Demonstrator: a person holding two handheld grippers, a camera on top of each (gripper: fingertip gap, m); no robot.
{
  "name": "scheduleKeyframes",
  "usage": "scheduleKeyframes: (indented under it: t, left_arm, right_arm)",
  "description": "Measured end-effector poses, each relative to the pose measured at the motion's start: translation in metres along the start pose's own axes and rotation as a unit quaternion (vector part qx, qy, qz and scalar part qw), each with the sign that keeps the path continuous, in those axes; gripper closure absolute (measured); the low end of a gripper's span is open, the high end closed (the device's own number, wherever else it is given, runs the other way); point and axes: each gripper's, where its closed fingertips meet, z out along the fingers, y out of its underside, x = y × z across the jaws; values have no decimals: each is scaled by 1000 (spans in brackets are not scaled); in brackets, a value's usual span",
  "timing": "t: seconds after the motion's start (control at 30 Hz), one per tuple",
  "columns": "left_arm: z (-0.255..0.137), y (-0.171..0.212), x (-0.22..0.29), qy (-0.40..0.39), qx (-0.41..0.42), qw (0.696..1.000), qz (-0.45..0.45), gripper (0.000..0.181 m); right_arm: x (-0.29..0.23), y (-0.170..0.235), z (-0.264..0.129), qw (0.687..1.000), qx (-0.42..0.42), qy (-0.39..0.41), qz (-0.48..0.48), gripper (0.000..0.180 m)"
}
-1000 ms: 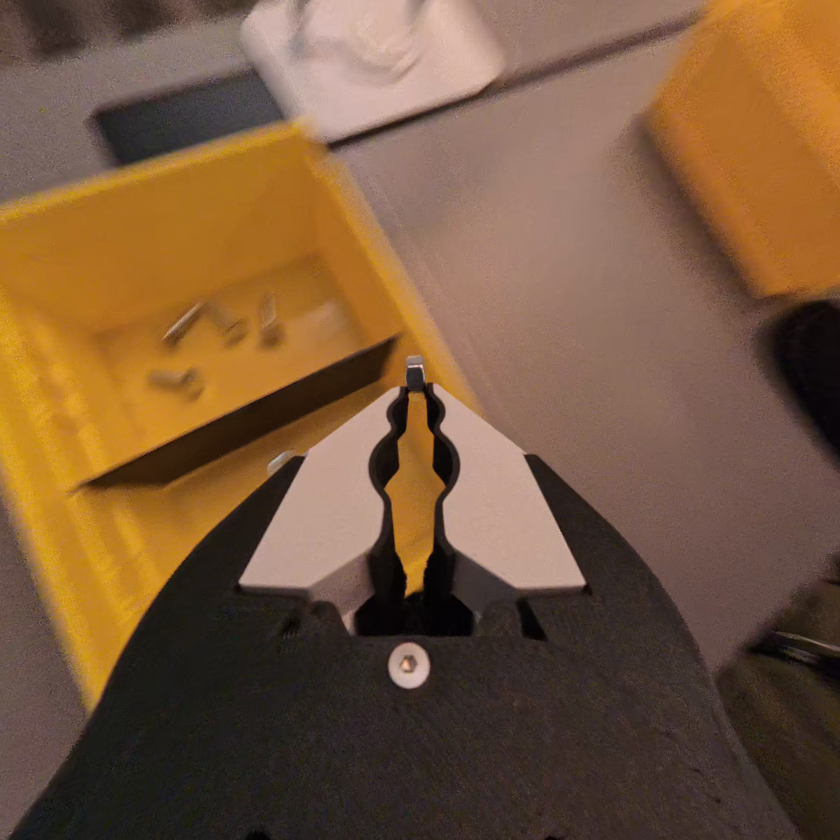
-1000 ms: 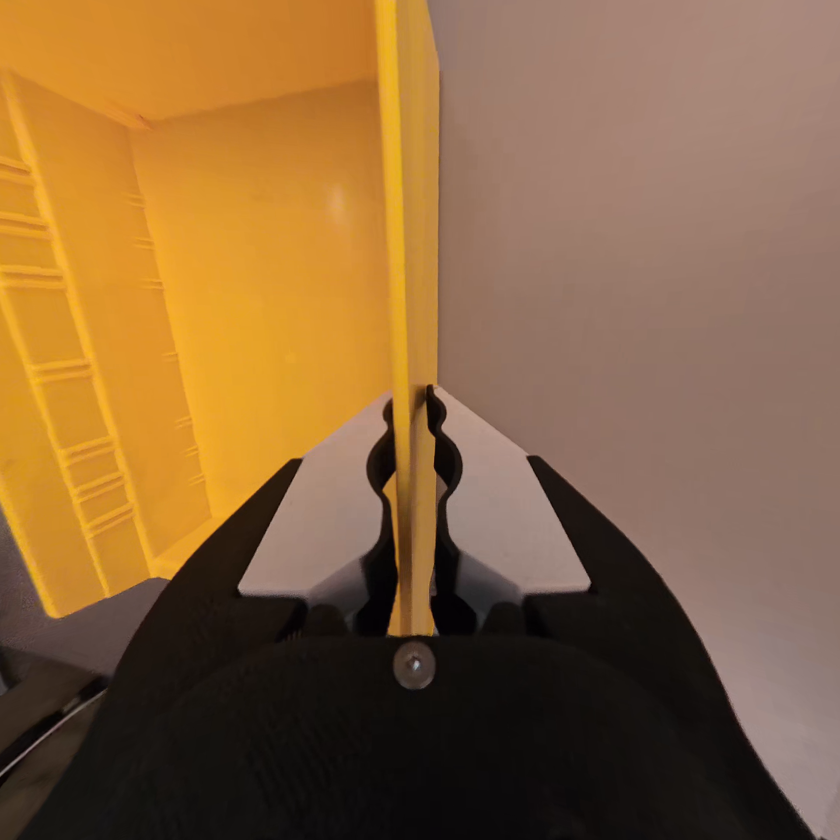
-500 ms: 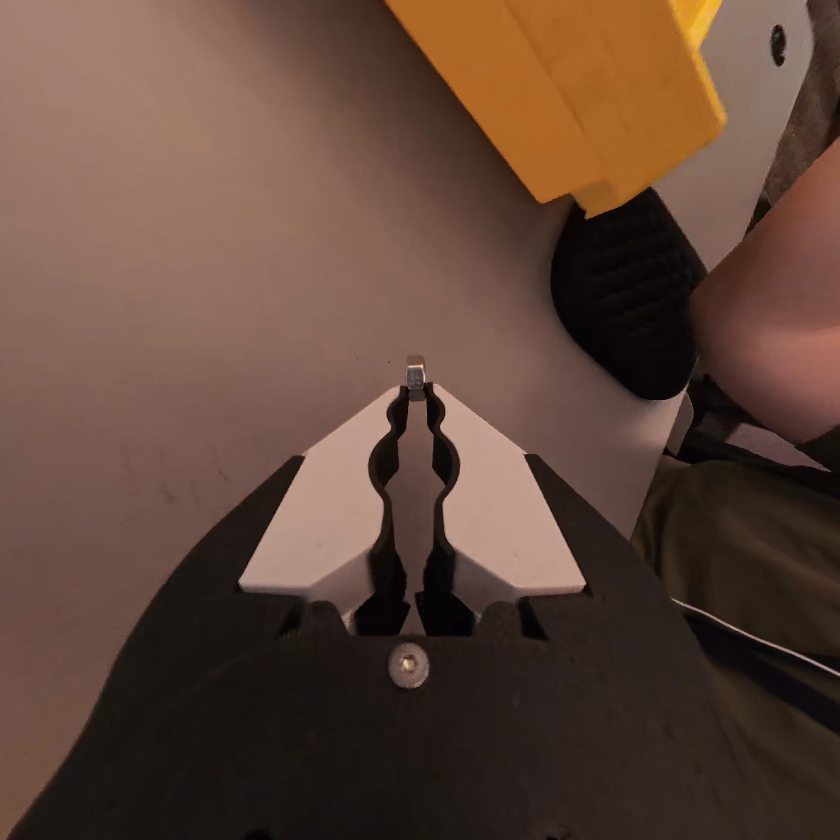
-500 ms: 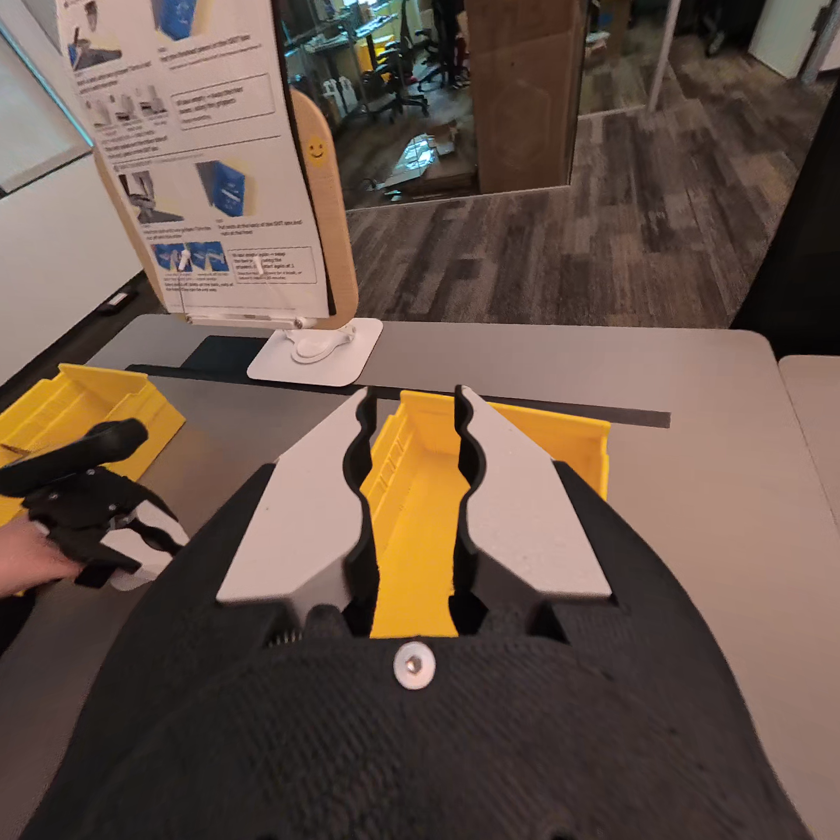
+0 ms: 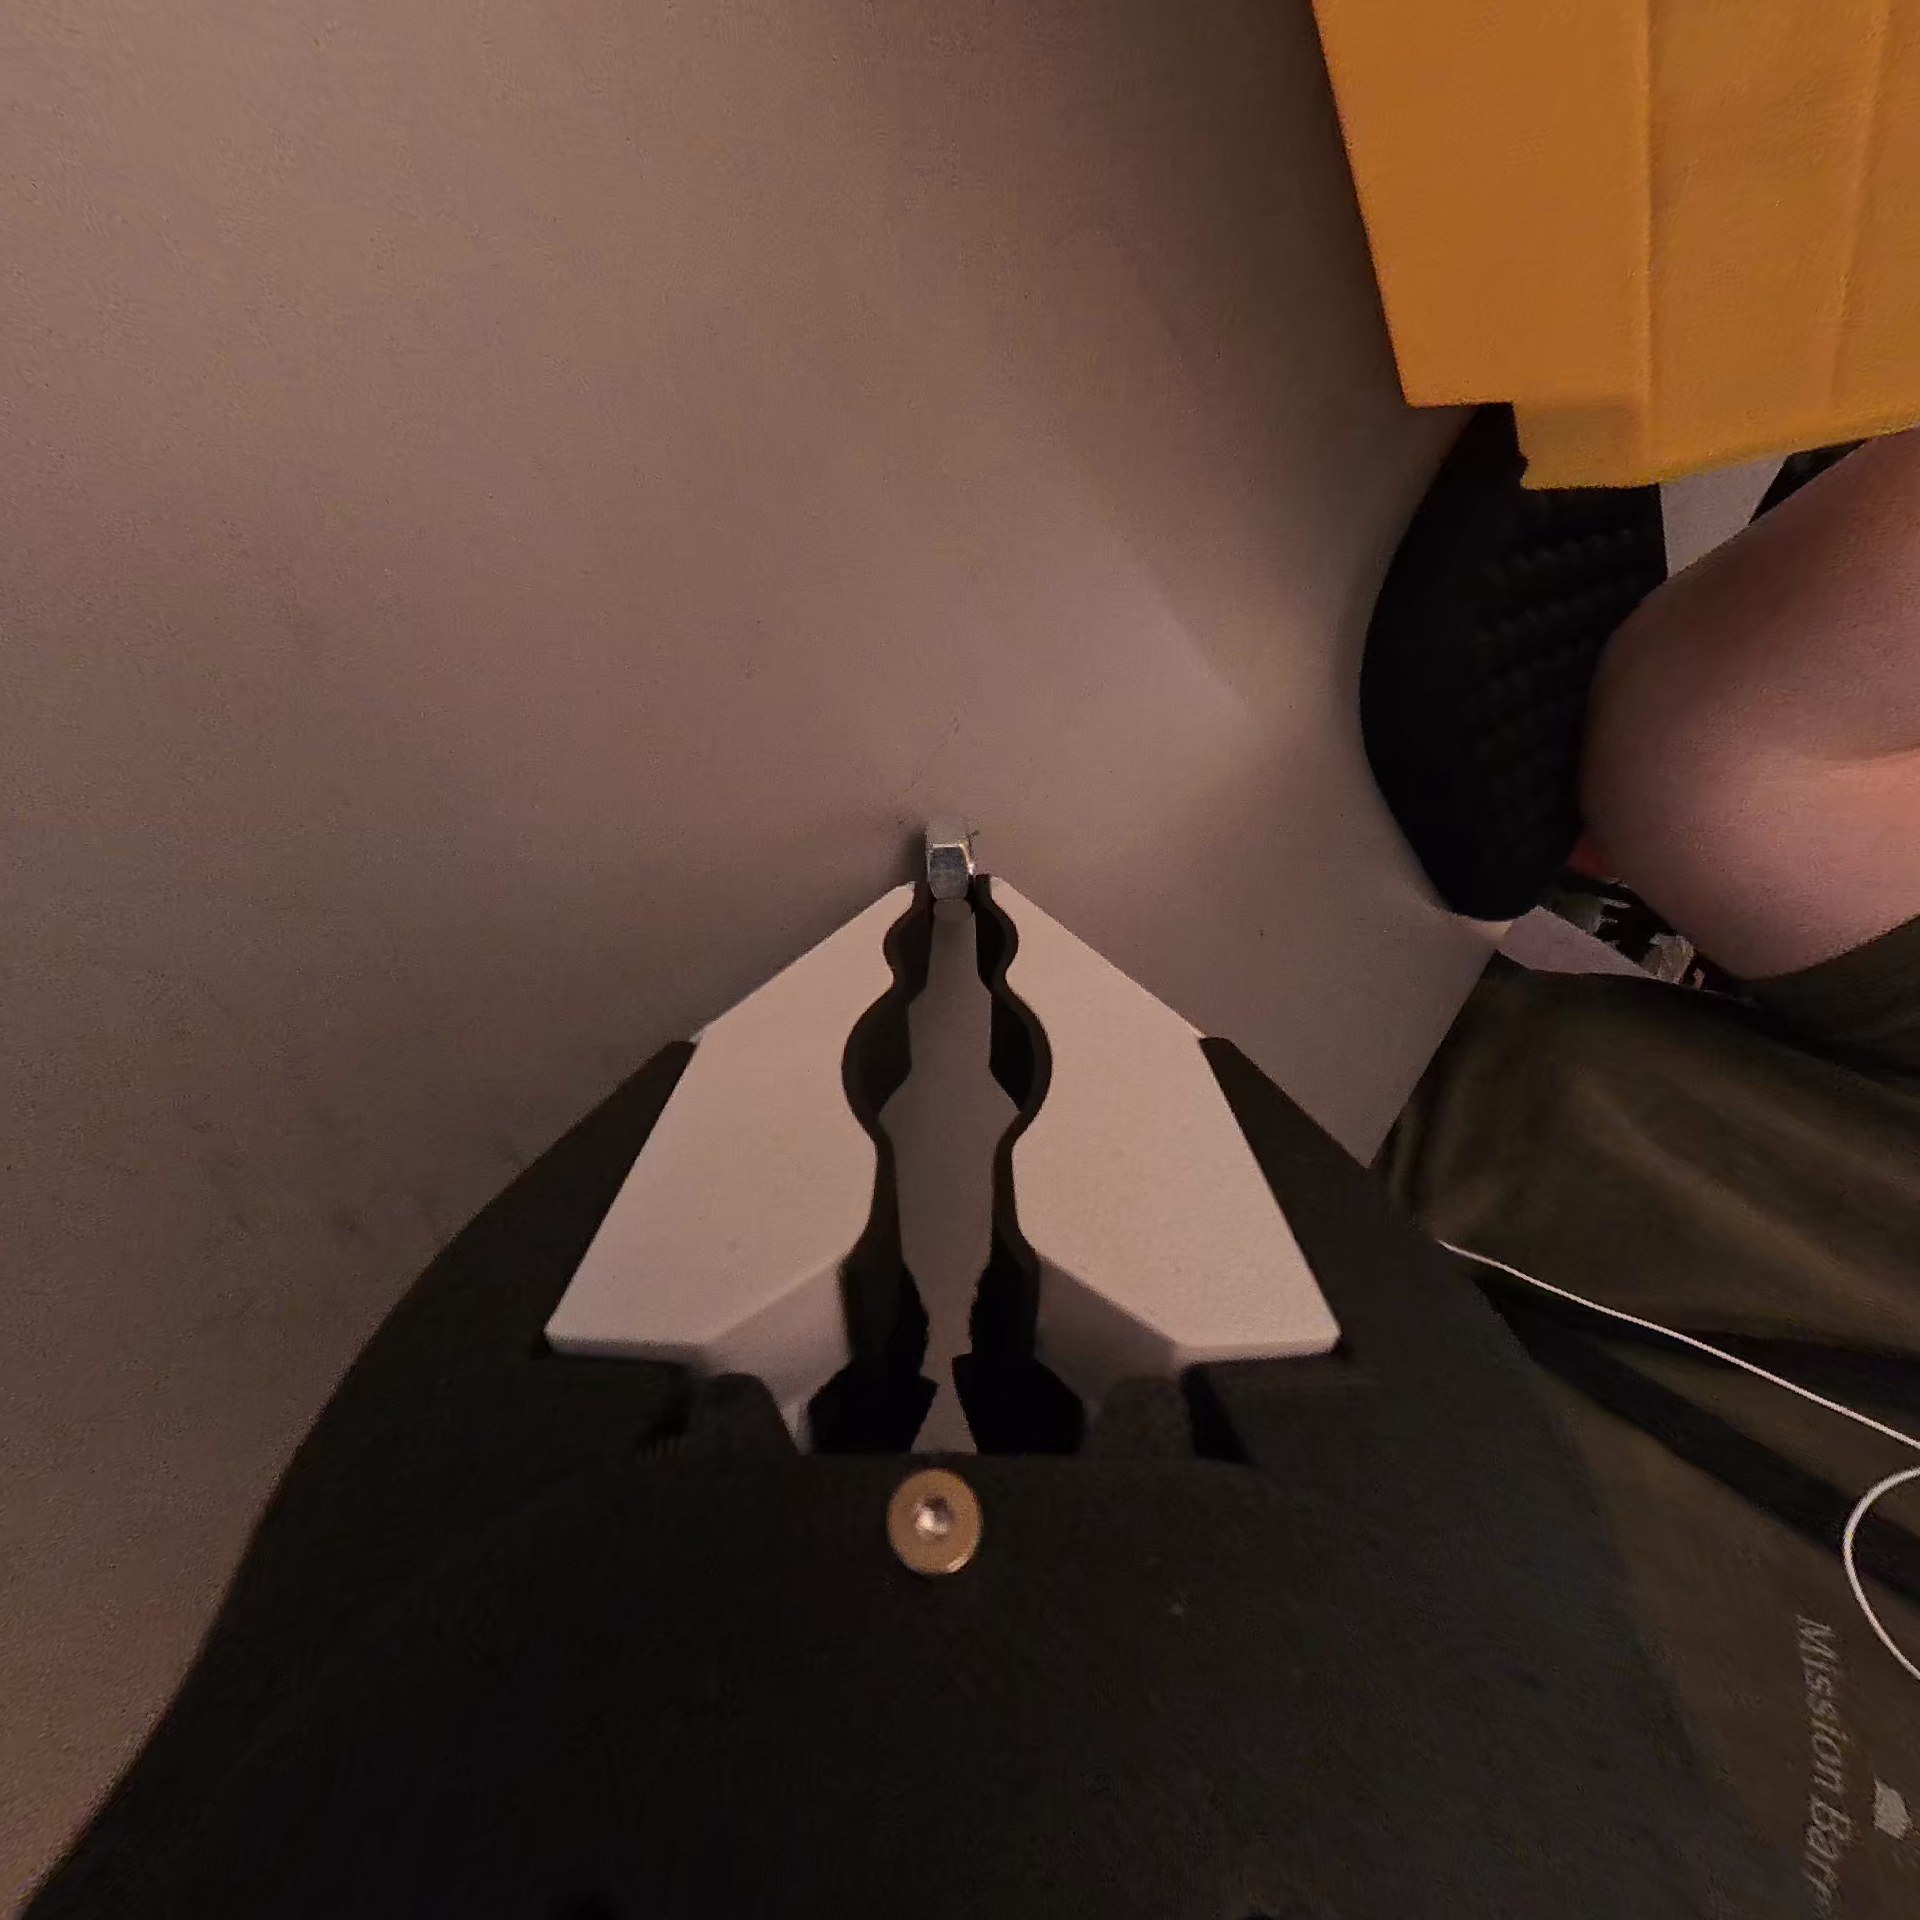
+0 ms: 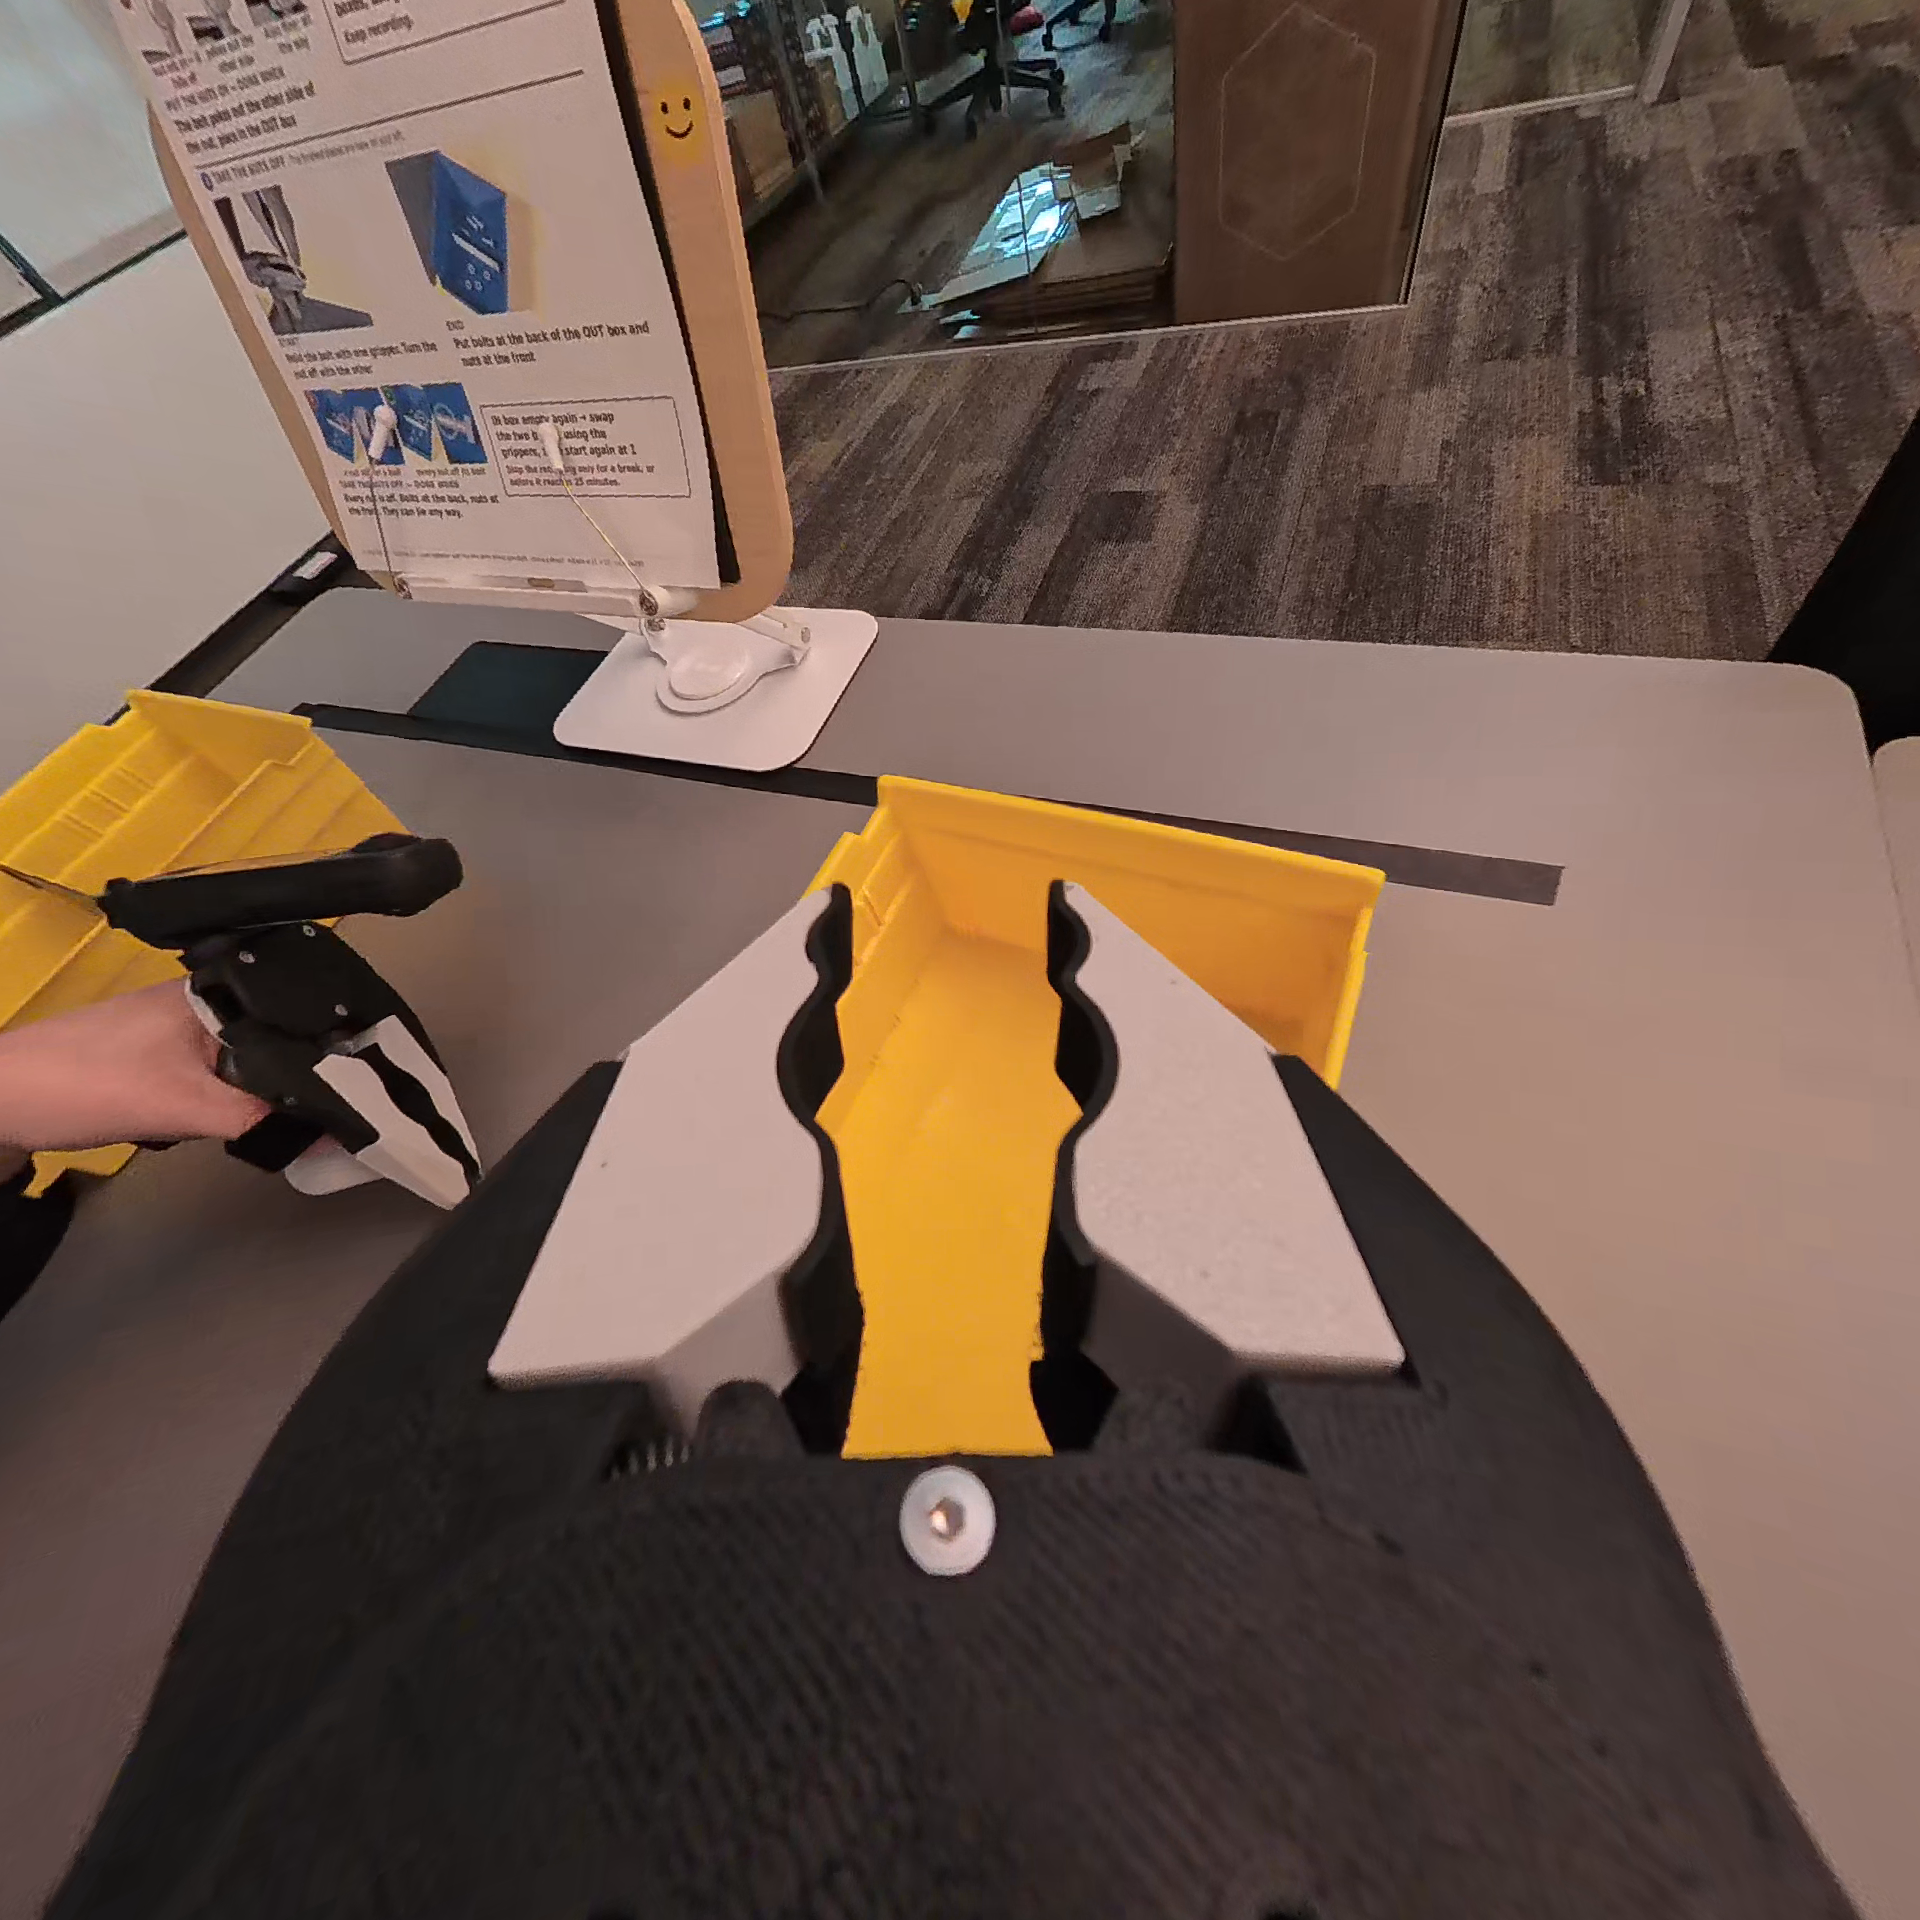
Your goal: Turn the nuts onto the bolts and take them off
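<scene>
My left gripper point(image 5: 948, 891) is shut on a small silver nut point(image 5: 945, 860), which sticks out of its tips just above the grey table point(image 5: 520, 520). It also shows in the right wrist view point(image 6: 457, 1184), pointing down at the table with a hand on it. My right gripper point(image 6: 951, 904) is open and holds nothing. It hovers over a yellow bin point(image 6: 1195, 883) whose visible floor is bare. No bolt is in view.
A second yellow bin point(image 6: 156, 800) lies at the far left behind my left gripper. An instruction board point(image 6: 468, 312) on a white base point(image 6: 717, 686) stands at the back. A black strip point(image 6: 1455, 878) crosses the table. The right gripper's black body point(image 5: 1496, 707) and an arm point(image 5: 1766, 748) sit near the yellow bin's corner point(image 5: 1662, 208). Left tips to right tips: about 35 cm.
My left gripper carried the nut from over the left bin, with bolts in it, to the bare table. My right gripper let go of the yellow bin's wall, opened and drew back above it.
</scene>
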Motion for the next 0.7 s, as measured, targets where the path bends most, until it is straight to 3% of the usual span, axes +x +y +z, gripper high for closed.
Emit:
scheduleKeyframes:
  t: [0.03, 0.17, 0.27, 0.33, 0.43, 0.53, 0.6, 0.7]
  left_arm:
    - [0, -2, 0, -2, 1, 1000, 1, 174]
    - [-19, -11, -6, -35, 36, 999, 1, 143]
    - [-64, -14, -6, -88, 99, 991, 19, 141]
    - [-117, -9, 5, -118, 176, 976, 46, 146]
    - [-228, 17, -20, -257, 297, 917, 61, 147]
    - [-314, 57, -67, -392, 334, 852, 98, 144]
    - [-331, 72, -99, -406, 312, 847, 139, 141]
    - [-312, 88, -150, -368, 240, 881, 173, 142]
  right_arm:
    - [1, 1, -2, 1000, -1, 4, -3, 143]
    - [4, 3, -10, 999, -10, 31, -19, 142]
    - [1, -3, -20, 998, 5, 45, -37, 142]
    - [-5, -13, -28, 997, 32, 51, -56, 142]
    - [-17, -37, -41, 988, 98, 62, -100, 142]
    - [-30, -66, -56, 972, 187, 69, -128, 142]
    - [-44, -78, -61, 960, 235, 50, -141, 143]
    - [-55, -83, -57, 956, 242, 49, -156, 142]
